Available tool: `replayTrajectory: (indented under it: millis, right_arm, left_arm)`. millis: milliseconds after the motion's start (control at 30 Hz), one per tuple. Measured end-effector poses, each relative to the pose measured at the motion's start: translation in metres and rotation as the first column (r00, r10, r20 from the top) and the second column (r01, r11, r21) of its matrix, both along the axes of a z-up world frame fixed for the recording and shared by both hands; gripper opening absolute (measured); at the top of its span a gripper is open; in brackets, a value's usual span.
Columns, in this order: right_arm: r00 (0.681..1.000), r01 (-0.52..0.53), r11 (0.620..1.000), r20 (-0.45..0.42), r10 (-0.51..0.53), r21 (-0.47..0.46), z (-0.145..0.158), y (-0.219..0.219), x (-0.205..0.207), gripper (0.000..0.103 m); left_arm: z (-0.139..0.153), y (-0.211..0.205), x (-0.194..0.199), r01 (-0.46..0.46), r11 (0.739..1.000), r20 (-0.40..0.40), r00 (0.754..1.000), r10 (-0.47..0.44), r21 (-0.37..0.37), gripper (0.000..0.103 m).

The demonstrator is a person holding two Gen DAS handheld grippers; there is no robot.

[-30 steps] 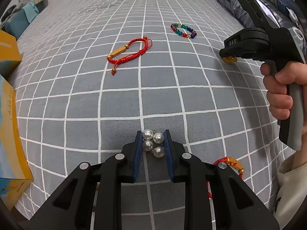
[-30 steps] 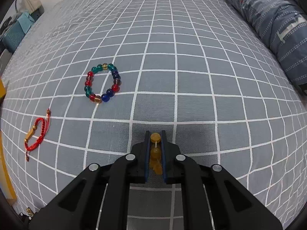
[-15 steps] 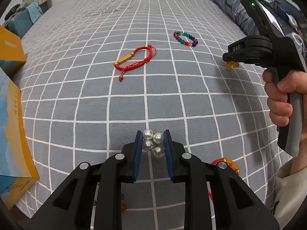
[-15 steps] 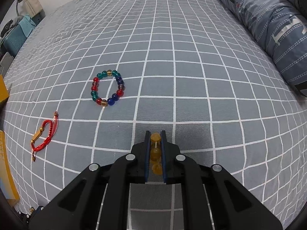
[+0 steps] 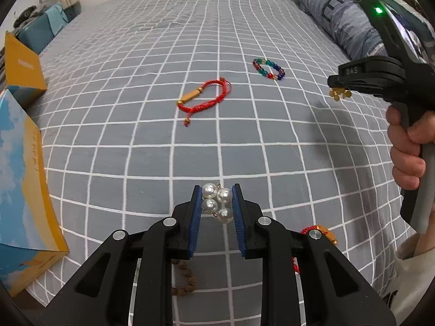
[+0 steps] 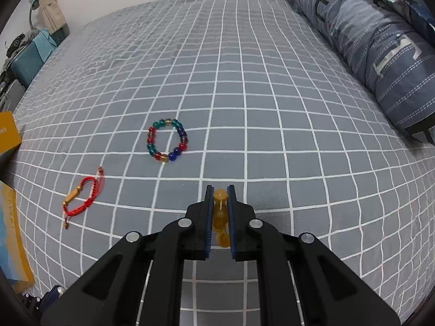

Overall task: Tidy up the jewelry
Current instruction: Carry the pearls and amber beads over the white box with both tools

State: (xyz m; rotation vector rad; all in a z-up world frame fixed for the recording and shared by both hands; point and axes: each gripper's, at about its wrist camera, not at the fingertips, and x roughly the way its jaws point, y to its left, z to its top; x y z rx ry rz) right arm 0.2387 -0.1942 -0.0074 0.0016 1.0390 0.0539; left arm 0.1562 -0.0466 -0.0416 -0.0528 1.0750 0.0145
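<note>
We record a bed covered by a grey sheet with a white grid (image 6: pixel 272 125) as the working surface, lightly wrinkled toward its far half; a plain pale wall closes the far end, and a rolled blue-grey patterned quilt (image 6: pixel 380 54) lies along the right edge; at far left we see a teal bundle (image 5: pixel 40 31) and clutter we cannot identify; an open yellow cardboard box with a sky-blue print (image 5: pixel 24 190) sits at the left edge of the bed

The left gripper (image 5: pixel 217 203) is clenched on a string of white pearl beads (image 5: pixel 217 202), held between its blue pads above the sheet; the right gripper (image 6: pixel 219 212), carried by a hand (image 5: pixel 407 152) with a cream sleeve, is clamped on a strand of amber-yellow beads (image 6: pixel 220 209), also clear of the sheet

Resting on the sheet, well apart: a red woven cord bracelet with a gold tube bead (image 5: pixel 204 97) near centre; a ring of multicoloured glass beads (image 6: pixel 167 142) beyond it; a brown wooden bead strand (image 5: pixel 186 279) and a red-and-orange piece (image 5: pixel 318 229), both partly hidden under the left gripper
</note>
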Motion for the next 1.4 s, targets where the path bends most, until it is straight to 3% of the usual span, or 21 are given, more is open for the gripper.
replayTrajectory:
  millis: [567, 967, 1400]
  right_arm:
    - [0.996, -0.05, 0.999, 0.075, 0.05, 0.001, 0.043, 0.024, -0.026, 0.009]
    - [0.982, -0.133, 0.991, 0.134, 0.13, 0.011, 0.079, 0.073, -0.057, 0.009]
    - [0.952, -0.257, 0.966, 0.171, 0.256, -0.014, 0.094, 0.145, -0.083, 0.009]
  left_arm:
    - [0.044, 0.038, -0.014, -0.08, 0.997, 0.079, 0.994, 0.08, 0.003, 0.022]
    - [0.074, 0.076, -0.038, -0.143, 0.99, 0.129, 0.981, 0.142, -0.003, 0.022]
    - [0.118, 0.15, -0.073, -0.285, 0.958, 0.199, 0.939, 0.282, -0.01, 0.022]
